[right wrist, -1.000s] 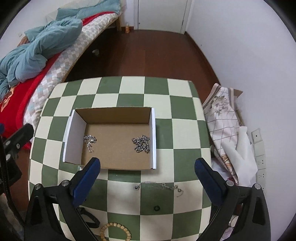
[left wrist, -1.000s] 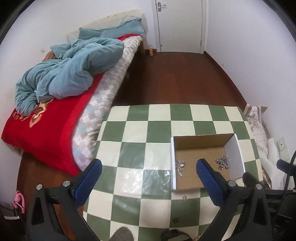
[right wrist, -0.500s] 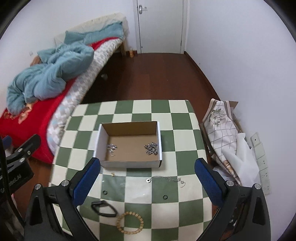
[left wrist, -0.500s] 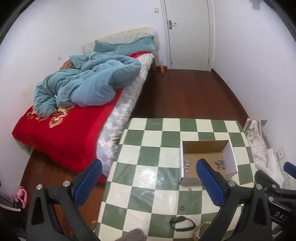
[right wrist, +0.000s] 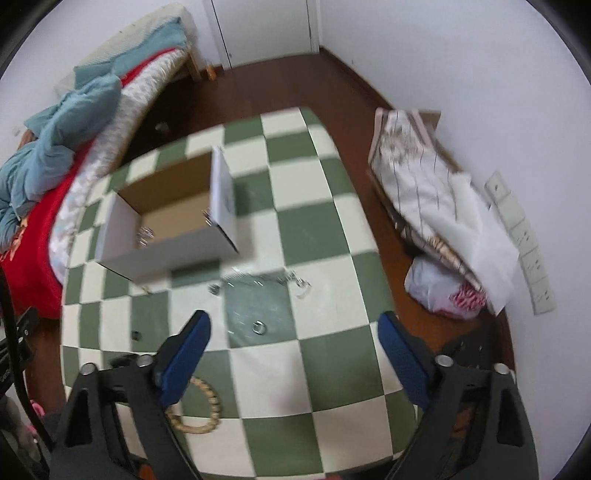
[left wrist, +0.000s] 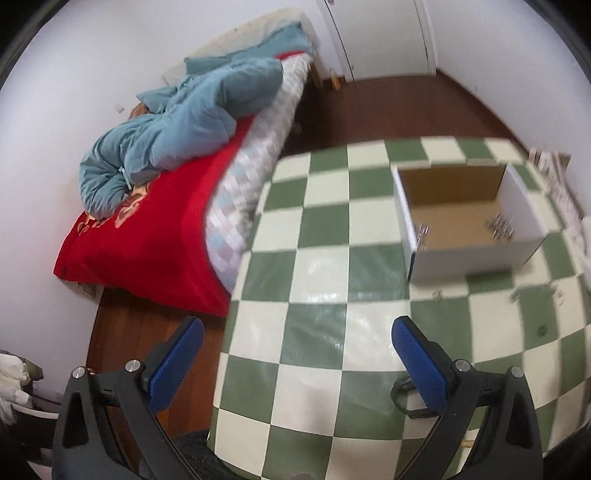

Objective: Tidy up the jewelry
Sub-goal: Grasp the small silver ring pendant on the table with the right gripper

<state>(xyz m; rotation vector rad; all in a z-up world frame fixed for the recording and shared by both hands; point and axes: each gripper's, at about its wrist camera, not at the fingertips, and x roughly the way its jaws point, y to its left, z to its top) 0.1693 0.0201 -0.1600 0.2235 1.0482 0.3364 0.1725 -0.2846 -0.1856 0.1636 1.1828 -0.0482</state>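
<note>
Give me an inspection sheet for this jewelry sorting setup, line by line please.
Surface: table in a green and cream checked cover.
Job's things: open cardboard box with two small silver jewelry piles inside; silver chain, small ring and bead bracelet lie on the table outside it.
Clutter: black loop on the table near the left gripper.
Grippers: left gripper open, empty; right gripper closing, nothing between its jaws.
Cables: dark cord at the left edge of the right wrist view.
Surroundings: bed with blue quilt, door, wood floor, folded cloth and bags by the wall.
</note>
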